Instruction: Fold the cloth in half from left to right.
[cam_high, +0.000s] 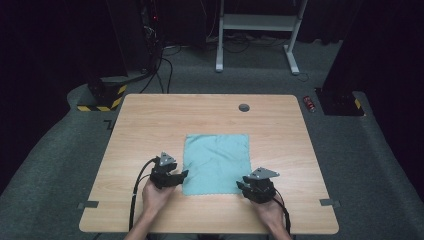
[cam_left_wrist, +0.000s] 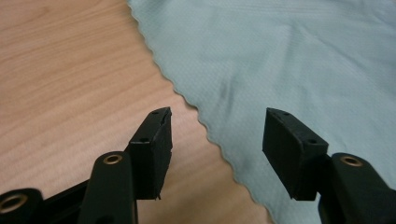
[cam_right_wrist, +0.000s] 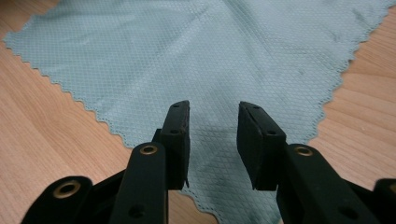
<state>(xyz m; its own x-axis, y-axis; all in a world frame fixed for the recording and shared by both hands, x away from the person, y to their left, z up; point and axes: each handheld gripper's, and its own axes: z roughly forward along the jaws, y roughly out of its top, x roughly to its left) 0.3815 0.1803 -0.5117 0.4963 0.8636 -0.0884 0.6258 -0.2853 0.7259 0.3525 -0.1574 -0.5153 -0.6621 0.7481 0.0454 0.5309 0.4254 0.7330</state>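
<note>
A light teal cloth (cam_high: 216, 162) with pinked edges lies flat on the wooden table (cam_high: 150, 120), slightly wrinkled. My left gripper (cam_high: 183, 175) is at the cloth's near left corner. In the left gripper view the left gripper (cam_left_wrist: 217, 126) is open and straddles the cloth's (cam_left_wrist: 289, 56) zigzag edge, one jaw over bare wood and the other over fabric. My right gripper (cam_high: 241, 183) sits at the cloth's near right corner. In the right gripper view the right gripper (cam_right_wrist: 212, 121) is open above the cloth (cam_right_wrist: 187, 51), with nothing pinched between its pads.
A round grommet hole (cam_high: 244, 107) sits near the table's far edge. Grey tape marks (cam_high: 88, 204) (cam_high: 327, 202) lie at the near corners. On the floor beyond are a red can (cam_high: 310, 103), a white desk frame (cam_high: 255, 30) and a yellow-black striped base (cam_high: 102, 97).
</note>
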